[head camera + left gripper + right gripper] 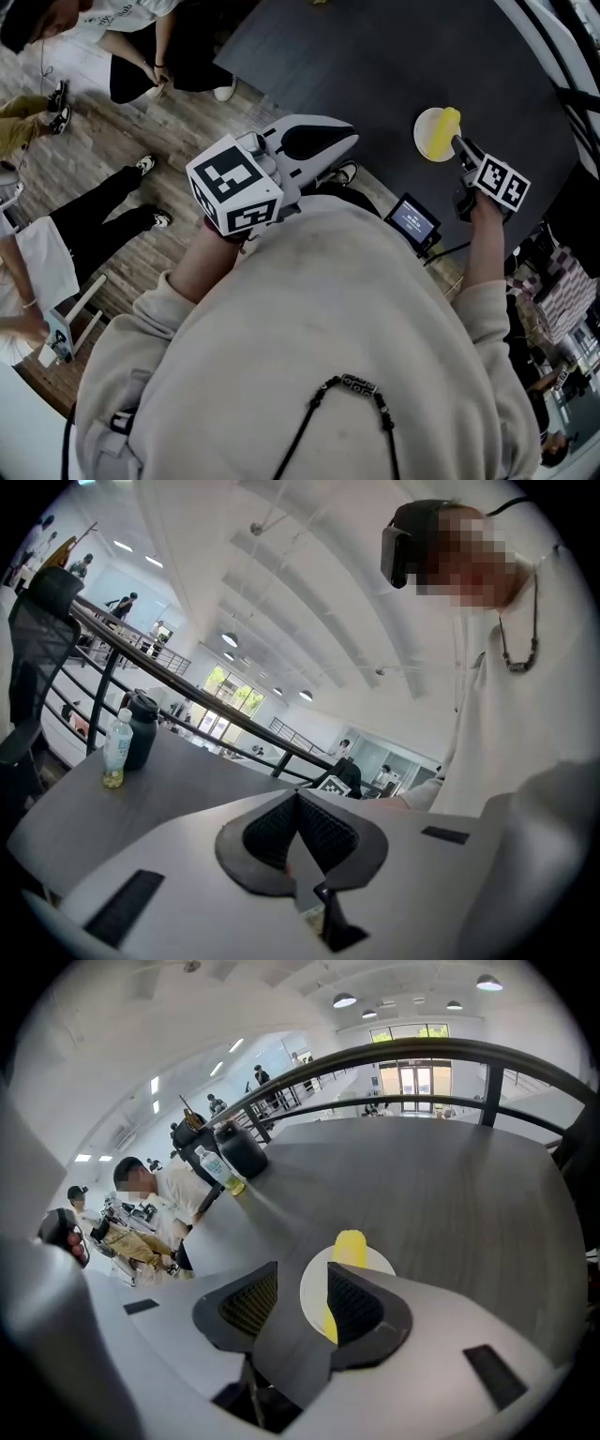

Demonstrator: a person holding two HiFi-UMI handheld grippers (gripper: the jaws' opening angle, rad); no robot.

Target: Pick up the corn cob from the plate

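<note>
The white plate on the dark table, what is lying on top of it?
A yellow corn cob lies on the plate, one end reaching past its rim. One jaw of the open right claw covers the cob's near end, so that part cannot be seen.

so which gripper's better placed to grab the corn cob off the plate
Right. The right gripper hovers at the plate, jaws apart and aimed at the corn cob lying on it. The left gripper is shut and held close to the person's torso, away from the plate.
</note>
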